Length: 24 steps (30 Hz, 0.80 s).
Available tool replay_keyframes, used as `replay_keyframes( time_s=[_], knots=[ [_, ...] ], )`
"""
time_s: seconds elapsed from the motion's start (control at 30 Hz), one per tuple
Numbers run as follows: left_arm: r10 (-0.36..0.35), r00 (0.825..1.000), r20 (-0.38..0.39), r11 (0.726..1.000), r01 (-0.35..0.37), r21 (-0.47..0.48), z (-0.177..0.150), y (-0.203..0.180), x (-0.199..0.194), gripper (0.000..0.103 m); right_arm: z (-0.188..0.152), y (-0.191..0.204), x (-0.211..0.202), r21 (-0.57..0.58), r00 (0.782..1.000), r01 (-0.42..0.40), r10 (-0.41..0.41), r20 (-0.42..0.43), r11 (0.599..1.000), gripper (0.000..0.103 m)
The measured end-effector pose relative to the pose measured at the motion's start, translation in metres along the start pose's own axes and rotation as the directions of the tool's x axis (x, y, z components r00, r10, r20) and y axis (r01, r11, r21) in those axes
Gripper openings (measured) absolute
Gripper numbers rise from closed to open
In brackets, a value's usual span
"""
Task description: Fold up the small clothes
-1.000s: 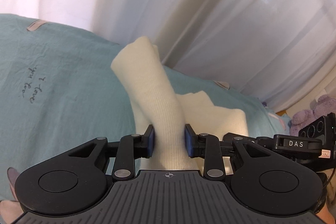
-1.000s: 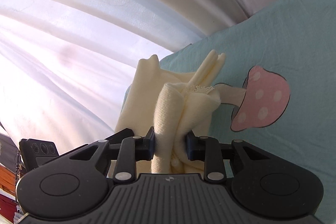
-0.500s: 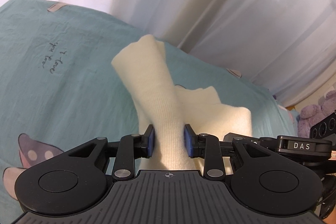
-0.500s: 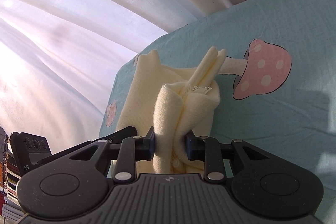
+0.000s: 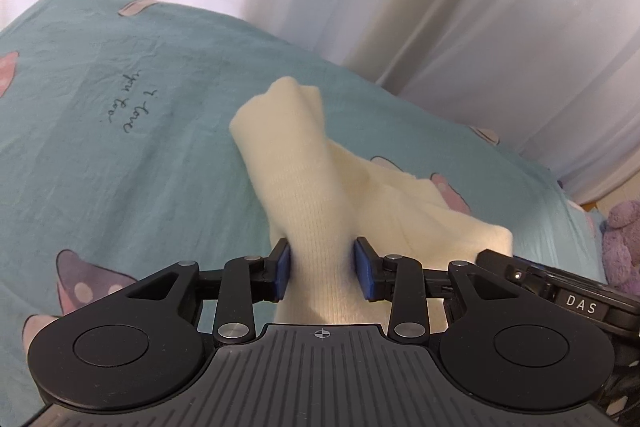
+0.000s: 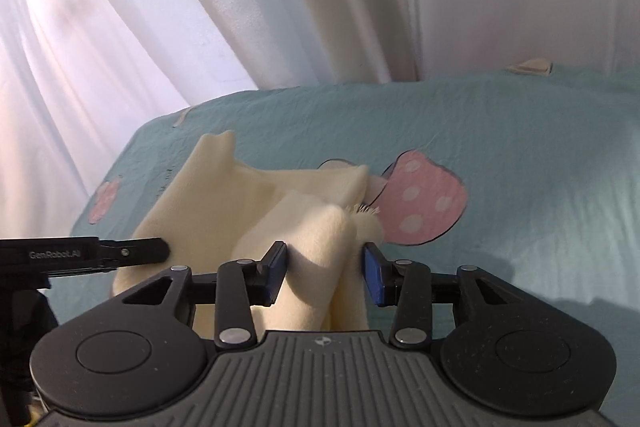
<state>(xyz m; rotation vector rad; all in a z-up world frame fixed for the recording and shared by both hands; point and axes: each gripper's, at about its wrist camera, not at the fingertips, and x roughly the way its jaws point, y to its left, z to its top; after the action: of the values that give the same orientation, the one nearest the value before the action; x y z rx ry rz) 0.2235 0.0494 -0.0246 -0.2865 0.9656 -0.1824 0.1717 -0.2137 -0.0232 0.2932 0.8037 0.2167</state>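
A cream knitted garment (image 5: 304, 187) lies partly on the teal bed sheet (image 5: 120, 187). My left gripper (image 5: 322, 274) is shut on one bunched end of it, which sticks forward and up over the bed. My right gripper (image 6: 326, 273) is shut on another bunched, frayed edge of the same garment (image 6: 256, 211), whose body spreads low over the sheet (image 6: 540, 187) to the left. The other gripper's black body shows at each view's edge (image 5: 576, 303) (image 6: 80, 255).
White curtains (image 5: 440, 7) hang close behind the bed's far edge. The sheet has pink mushroom prints (image 6: 420, 203) and handwriting (image 5: 128, 103). A purple plush toy (image 5: 620, 247) sits beyond the bed at the right.
Both grippers have come down and tilted toward the bed with the garment held. More sheet is in view, and the garment's body has spread lower and flatter over it.
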Motion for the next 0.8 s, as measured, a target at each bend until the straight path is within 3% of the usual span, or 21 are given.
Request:
replay_keyframes(
  time_s=[0.1,0.2,0.37,0.5,0.67,0.8],
  knots=[
    [0.094,0.994,0.053,0.996,-0.093,-0.016,-0.001,0.009,-0.006,0.039,0.002,-0.002,-0.011,-0.015,0.993,0.069,-0.068,0.098,0.997,0.042],
    [0.165,0.981,0.105,0.986,-0.161,-0.046,0.004,0.017,-0.011,0.040,0.006,-0.003,-0.007,0.010,0.996,-0.021,0.020,0.084,1.000,0.042],
    [0.131,0.988,0.076,0.991,-0.128,-0.037,0.007,0.015,0.004,0.051,0.008,0.020,0.030,-0.053,0.992,-0.124,0.123,-0.029,0.991,0.044],
    [0.169,0.983,0.077,0.984,-0.172,0.043,-0.002,0.004,0.021,0.056,0.018,0.028,0.055,-0.135,0.994,-0.109,0.105,-0.036,0.985,0.050],
    [0.158,0.985,0.074,0.985,-0.162,0.050,-0.004,0.004,0.034,0.061,0.025,0.026,0.082,-0.203,0.987,-0.131,0.109,-0.116,0.970,0.049],
    [0.173,0.981,0.090,0.981,-0.180,0.069,-0.002,0.002,0.041,0.065,0.031,0.021,0.094,-0.223,0.987,-0.126,0.099,-0.128,0.967,0.049]
  ],
)
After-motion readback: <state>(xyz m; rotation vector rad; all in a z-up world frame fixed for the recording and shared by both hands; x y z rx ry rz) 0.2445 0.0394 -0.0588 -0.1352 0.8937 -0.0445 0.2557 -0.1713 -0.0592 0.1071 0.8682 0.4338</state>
